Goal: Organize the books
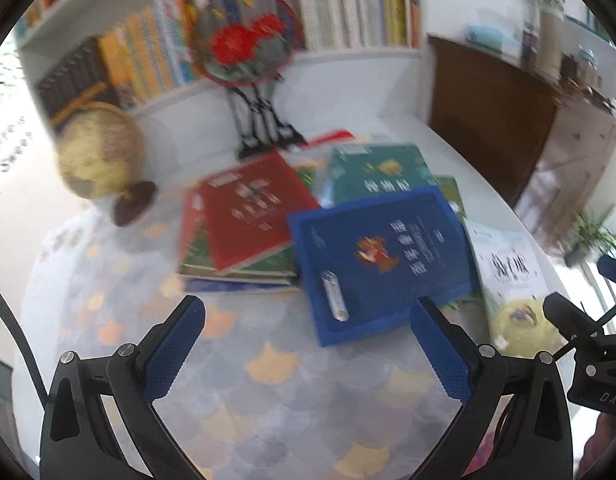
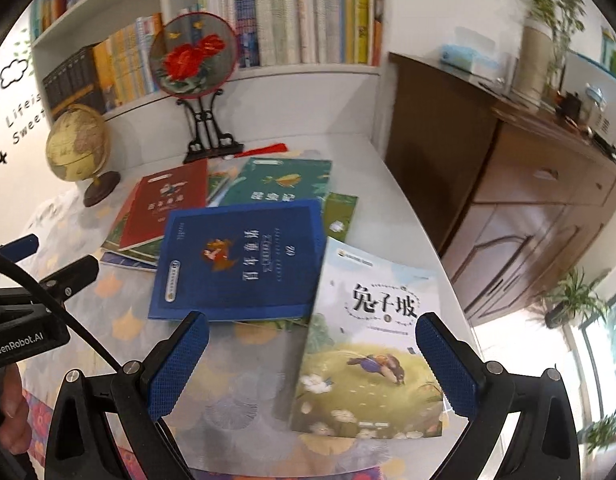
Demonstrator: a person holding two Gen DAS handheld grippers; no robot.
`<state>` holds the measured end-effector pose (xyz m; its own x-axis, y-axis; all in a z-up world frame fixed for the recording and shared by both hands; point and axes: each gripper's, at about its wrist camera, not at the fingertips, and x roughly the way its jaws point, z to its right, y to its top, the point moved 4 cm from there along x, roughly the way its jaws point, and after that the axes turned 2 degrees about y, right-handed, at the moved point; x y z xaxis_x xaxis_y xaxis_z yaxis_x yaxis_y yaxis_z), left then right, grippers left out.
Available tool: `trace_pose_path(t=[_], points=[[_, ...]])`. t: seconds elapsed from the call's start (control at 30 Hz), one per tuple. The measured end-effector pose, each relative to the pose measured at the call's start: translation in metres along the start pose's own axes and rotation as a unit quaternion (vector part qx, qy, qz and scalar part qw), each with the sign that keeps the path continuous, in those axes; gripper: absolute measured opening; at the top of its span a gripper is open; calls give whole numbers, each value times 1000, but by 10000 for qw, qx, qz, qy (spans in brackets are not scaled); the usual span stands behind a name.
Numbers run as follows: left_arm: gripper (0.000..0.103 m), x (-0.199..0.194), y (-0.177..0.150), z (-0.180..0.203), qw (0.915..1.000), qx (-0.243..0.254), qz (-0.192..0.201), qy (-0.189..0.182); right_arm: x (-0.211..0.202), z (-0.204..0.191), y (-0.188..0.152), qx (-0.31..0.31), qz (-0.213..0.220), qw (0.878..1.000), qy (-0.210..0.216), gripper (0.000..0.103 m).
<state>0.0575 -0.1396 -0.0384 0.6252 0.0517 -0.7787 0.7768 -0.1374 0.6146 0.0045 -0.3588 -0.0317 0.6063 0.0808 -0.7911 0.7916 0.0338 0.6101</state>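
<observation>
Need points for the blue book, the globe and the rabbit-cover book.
blue book (image 2: 243, 260), right wrist view, middle of the front cover.
globe (image 2: 77, 142), right wrist view, on the sphere.
rabbit-cover book (image 2: 372, 344), right wrist view, centre of the cover.

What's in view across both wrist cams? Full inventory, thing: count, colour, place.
blue book: 1, dark blue, top of the pile, centre of table
rabbit book: 1, white and green cover, nearest, right of the blue one
red book: 1, red, left stack
teal book: 1, teal, behind the blue one
other books: several, mostly green, partly hidden under the pile; count unclear
globe: 1, tan, table's far left
embroidered fan: 1, red flower, black stand, at the back
shelved books: many, mixed colours, white shelves
cabinet: 1, brown, right
left gripper: blue pads, open
right gripper: blue pads, open
</observation>
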Motion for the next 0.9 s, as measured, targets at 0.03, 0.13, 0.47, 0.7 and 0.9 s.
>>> trace_pose_path(t=[0.03, 0.13, 0.47, 0.7, 0.9], points=[[102, 7, -1, 5, 9997, 44, -126, -205, 3, 4, -2, 44, -37, 10000, -30, 103], [102, 26, -6, 26, 9964, 225, -401, -712, 14, 21, -11, 261, -223, 9994, -46, 103], [101, 62, -35, 124, 9790, 801, -916, -1638, 57, 108, -68, 1006, -1059, 9879, -523, 103], [96, 84, -55, 164, 9722, 876, -1231, -1789, 76, 127, -97, 1051, -1391, 9827, -620, 90], [89, 93, -61, 168, 9673, 749, -1399, -1978, 88, 133, -106, 1129, -1513, 9807, -507, 84]])
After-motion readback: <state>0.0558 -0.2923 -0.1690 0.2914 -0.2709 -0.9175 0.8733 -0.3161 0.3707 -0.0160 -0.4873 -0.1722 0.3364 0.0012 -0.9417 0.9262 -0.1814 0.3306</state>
